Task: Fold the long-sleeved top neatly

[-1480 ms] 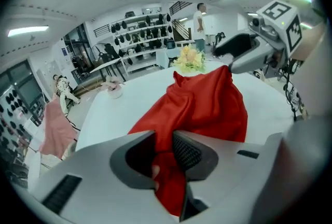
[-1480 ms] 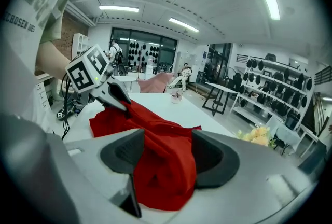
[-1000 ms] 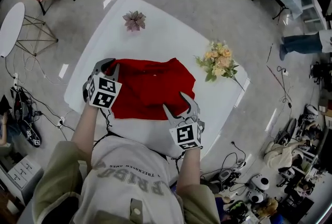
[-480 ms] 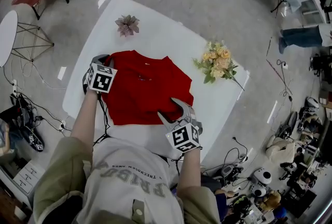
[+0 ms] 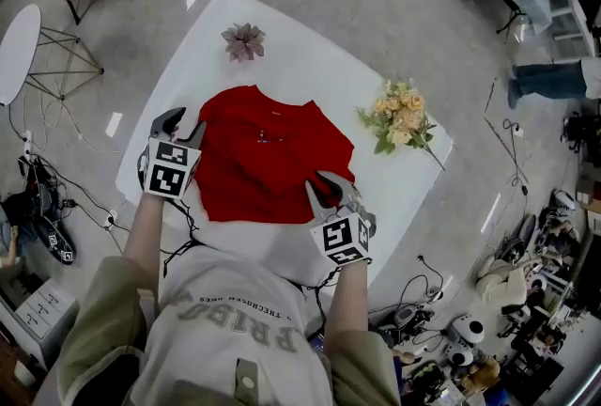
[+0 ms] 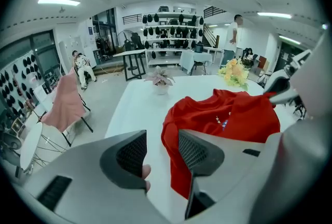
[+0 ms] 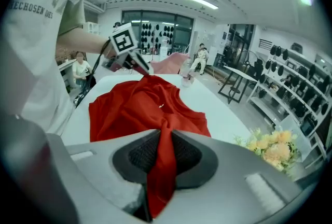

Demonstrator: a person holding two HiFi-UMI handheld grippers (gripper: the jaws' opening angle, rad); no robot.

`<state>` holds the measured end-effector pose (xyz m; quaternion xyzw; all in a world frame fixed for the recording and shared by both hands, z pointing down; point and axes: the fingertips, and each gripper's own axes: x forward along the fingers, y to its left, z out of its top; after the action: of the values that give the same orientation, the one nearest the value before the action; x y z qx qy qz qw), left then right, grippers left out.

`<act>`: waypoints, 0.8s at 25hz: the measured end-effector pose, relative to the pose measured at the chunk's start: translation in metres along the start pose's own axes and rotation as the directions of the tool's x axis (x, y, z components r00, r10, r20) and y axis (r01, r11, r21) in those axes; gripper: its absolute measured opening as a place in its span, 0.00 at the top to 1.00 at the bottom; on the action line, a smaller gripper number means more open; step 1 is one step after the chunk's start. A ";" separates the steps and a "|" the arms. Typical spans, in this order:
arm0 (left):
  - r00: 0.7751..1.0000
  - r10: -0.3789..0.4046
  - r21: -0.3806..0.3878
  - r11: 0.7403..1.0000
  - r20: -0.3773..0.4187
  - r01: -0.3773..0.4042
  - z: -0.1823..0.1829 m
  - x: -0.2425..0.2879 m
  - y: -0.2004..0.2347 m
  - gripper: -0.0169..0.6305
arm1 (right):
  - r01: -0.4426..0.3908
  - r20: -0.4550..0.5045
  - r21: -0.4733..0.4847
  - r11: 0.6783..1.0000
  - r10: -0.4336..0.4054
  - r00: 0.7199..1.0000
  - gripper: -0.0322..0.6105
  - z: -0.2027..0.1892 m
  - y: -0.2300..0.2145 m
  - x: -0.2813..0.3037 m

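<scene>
Right hand-held gripper [image 7: 163, 151] around red top [image 7: 129, 106]

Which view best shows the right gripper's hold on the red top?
Right gripper view: the right gripper, jaws just closed, pinches a fold of the red top. Head view shows it from above, pinch unclear; left gripper view misses the pinch.
</scene>
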<state>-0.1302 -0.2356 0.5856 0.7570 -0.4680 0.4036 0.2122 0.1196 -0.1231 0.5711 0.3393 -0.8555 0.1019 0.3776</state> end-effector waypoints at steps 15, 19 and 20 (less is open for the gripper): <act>0.982 -0.147 0.039 0.987 -0.122 0.153 -0.118 -0.066 -0.108 0.64 | 0.064 0.008 0.111 0.992 -0.065 0.998 0.82 -0.011 -0.068 0.029; 0.972 -0.172 0.082 0.979 -0.160 0.186 -0.137 -0.070 -0.133 0.53 | 0.019 0.125 0.200 0.980 -0.045 0.991 0.51 0.002 -0.072 -0.008; 0.970 -0.172 0.099 0.977 -0.171 0.191 -0.142 -0.071 -0.137 0.52 | 0.018 0.145 0.198 0.980 -0.047 0.988 0.51 0.004 -0.070 -0.019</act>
<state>-0.0854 -0.0337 0.6188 0.7725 -0.3540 0.4686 0.2417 0.1729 -0.1677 0.5491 0.3955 -0.8614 0.1539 0.2792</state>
